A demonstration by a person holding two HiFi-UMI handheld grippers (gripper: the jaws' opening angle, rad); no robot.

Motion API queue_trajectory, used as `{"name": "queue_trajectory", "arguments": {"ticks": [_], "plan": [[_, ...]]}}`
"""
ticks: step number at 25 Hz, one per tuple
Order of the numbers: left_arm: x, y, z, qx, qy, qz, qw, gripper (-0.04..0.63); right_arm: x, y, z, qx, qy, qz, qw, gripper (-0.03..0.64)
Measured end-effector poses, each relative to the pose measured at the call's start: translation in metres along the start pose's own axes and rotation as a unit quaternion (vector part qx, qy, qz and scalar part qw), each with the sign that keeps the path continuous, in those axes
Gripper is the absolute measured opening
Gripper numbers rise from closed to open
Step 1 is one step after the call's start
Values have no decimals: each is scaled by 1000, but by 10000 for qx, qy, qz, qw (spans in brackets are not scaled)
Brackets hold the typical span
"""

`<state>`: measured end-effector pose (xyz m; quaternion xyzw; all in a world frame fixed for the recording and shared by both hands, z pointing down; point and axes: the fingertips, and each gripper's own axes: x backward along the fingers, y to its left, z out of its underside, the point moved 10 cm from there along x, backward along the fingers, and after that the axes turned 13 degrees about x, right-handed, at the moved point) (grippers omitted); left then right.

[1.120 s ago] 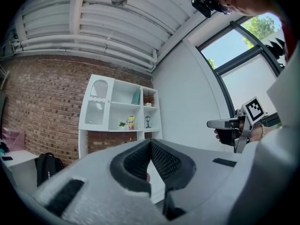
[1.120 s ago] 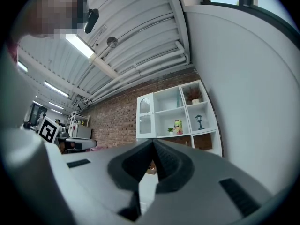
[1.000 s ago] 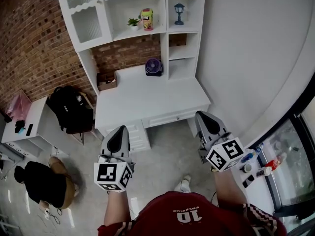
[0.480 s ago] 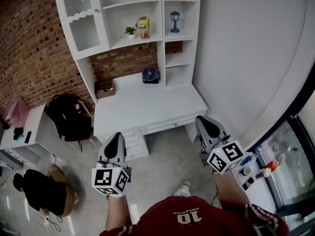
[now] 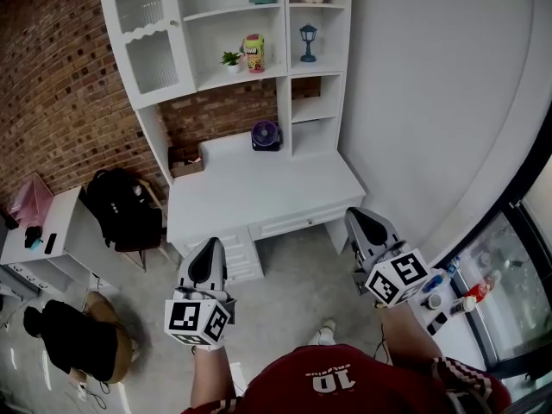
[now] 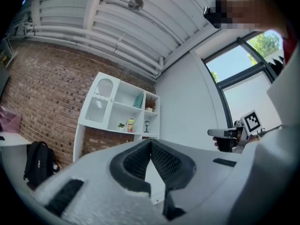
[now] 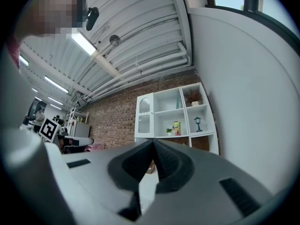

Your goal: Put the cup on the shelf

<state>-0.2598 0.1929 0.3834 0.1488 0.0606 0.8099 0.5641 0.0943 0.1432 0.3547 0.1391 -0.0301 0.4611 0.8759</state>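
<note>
We hold our left tool (image 5: 210, 253) and right tool (image 5: 360, 221) low before the white surface (image 5: 259, 184), both with jaws pressed together and empty, the colourful cup (image 5: 253, 53) upright on the shelf (image 5: 246, 75) just beside a small plant (image 5: 230, 59), a lantern (image 5: 308, 41) in the next compartment

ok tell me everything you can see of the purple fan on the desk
The purple fan is small and round with a darker middle, plastic by the look. It stands upright, facing out, at the back of the white desk, in front of the brick panel and just left of the lower shelf cubbies. Only the desk seems to touch it.
</note>
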Motion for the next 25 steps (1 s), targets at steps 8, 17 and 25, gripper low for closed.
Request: {"name": "queue_trajectory", "arguments": {"ticks": [8, 17, 25], "plan": [[0, -1, 0, -170, 49, 28, 9998, 0, -2, 4, 0, 43, 56, 17, 10000, 2], [-2, 0, 5, -19, 79, 145, 9999, 0, -2, 6, 7, 9, 92, 6, 10000, 2], [-2, 1, 2, -110, 102, 92, 9998, 0, -4, 7, 5, 4, 120, 0, 9999, 2]]}}
